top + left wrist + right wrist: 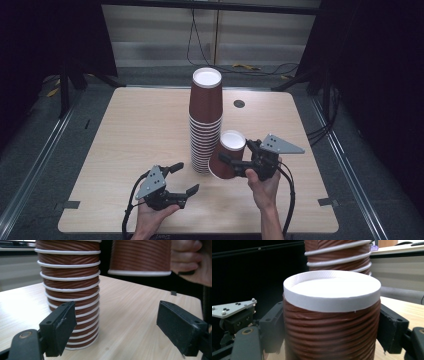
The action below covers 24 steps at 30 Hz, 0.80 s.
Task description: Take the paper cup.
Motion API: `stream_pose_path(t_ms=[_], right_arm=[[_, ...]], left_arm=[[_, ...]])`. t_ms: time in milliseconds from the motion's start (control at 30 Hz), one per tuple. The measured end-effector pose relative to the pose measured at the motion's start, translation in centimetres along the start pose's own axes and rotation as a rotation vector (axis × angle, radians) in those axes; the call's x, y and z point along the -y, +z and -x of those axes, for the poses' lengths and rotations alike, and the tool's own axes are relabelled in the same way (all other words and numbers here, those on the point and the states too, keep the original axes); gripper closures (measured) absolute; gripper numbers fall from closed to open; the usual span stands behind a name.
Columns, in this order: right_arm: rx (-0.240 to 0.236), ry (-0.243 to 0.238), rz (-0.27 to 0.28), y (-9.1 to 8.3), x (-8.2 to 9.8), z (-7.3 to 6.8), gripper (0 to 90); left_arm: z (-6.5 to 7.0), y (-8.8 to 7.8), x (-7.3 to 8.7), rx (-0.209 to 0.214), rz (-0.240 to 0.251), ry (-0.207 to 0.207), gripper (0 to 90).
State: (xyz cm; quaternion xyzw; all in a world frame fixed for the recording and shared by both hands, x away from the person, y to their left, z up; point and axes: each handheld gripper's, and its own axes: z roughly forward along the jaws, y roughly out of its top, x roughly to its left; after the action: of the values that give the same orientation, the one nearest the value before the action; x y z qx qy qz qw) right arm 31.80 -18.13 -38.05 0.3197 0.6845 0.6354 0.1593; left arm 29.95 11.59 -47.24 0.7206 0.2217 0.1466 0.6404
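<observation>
Lab: dark-curtained test table, floor cables

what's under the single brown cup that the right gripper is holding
The single cup, upside down and tilted, is clamped in the right gripper. In the left gripper view, its white rim hangs above bare table, apart from it. Its inside cannot be seen.

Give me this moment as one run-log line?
right gripper: shut on cup, upside down, off table | left gripper: open, empty | cup stack: upright
</observation>
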Motion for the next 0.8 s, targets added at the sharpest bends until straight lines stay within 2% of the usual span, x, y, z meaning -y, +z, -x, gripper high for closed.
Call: stream_pose_path(t_ms=[200,333,367,467,567,800], right_arm=[[-0.026,0.0,-0.015,0.8,0.8,-0.6,21.7],[-0.045,0.006,-0.018,1.1,1.3,-0.9,21.8],[-0.054,0.007,-0.015,1.2,1.5,-0.9,21.8],[-0.057,-0.002,-0.026,1.5,1.7,-1.0,21.8],[-0.081,0.01,-0.027,2.0,2.2,-1.2,21.8],[-0.099,0.021,-0.024,2.3,2.9,-1.4,21.8]], left_arm=[[0.2,0.2,0.0,0.022,-0.009,0.009,15.9],[0.3,0.4,0.0,0.062,0.009,0.003,15.5],[0.4,0.7,0.0,0.064,0.004,0.014,15.5],[0.5,0.9,0.1,0.065,0.0,0.008,15.5],[0.5,1.1,0.1,0.075,0.001,0.013,15.5],[0.6,1.1,-0.1,0.079,-0.003,0.016,15.6]])
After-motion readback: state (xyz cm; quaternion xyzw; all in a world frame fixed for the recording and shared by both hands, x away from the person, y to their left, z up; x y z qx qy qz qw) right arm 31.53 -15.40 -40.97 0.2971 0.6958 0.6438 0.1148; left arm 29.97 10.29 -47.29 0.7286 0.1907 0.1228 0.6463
